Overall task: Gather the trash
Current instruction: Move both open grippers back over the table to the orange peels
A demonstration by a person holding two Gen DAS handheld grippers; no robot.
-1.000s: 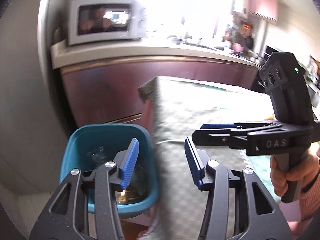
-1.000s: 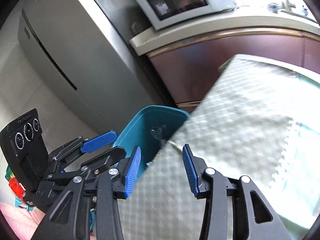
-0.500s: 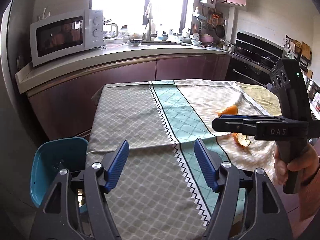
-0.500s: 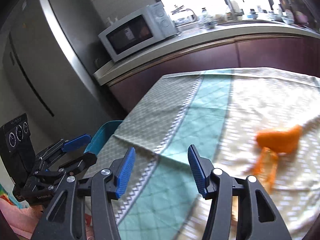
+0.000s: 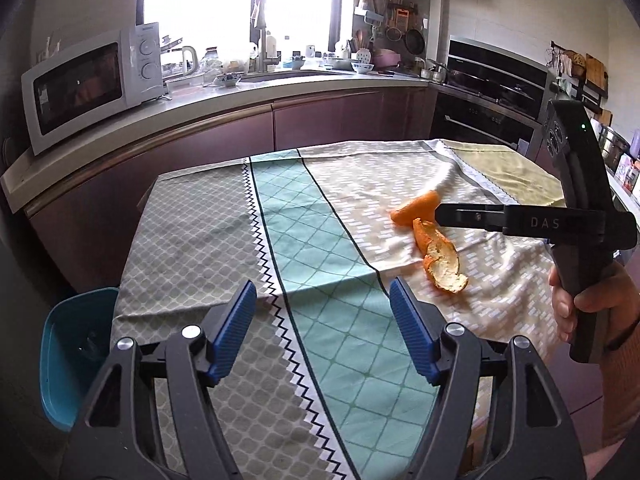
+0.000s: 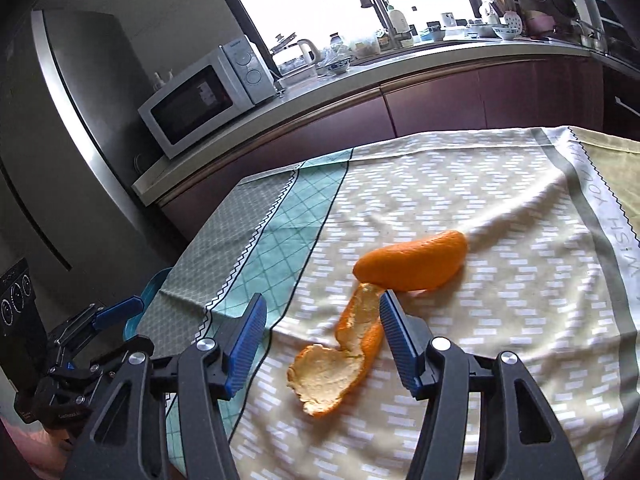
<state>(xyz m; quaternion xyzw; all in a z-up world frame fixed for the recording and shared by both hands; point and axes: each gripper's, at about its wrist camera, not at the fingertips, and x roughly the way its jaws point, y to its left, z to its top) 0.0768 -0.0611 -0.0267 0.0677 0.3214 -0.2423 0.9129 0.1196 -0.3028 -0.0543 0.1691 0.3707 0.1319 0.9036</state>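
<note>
Two pieces of orange peel lie on the patterned tablecloth [image 5: 200,240]: a rounded piece [image 6: 412,266] and a curled strip [image 6: 340,356] showing its white inside. My right gripper [image 6: 322,308] hovers low over the strip. Its jaws are opening, the strip's far end lies between the blue pads, and they do not touch it. In the left wrist view the right gripper [image 5: 440,213] points at the rounded piece [image 5: 416,210], beside the strip [image 5: 440,260]. My left gripper [image 5: 320,300] is open and empty over the cloth's teal stripe. A teal bin [image 5: 68,352] stands off the table's left end.
A white microwave [image 5: 88,80] sits on the counter behind the table, with a steel fridge [image 6: 72,140] to its left. A black oven [image 5: 492,76] stands at the back right. A person's hand [image 5: 580,300] holds the right gripper's handle. The left gripper [image 6: 132,326] shows near the bin [image 6: 154,284].
Both views have swung right, from the teal bin across the tablecloth, and the orange peel has come into sight. Both grippers' jaws stand wider than before.
</note>
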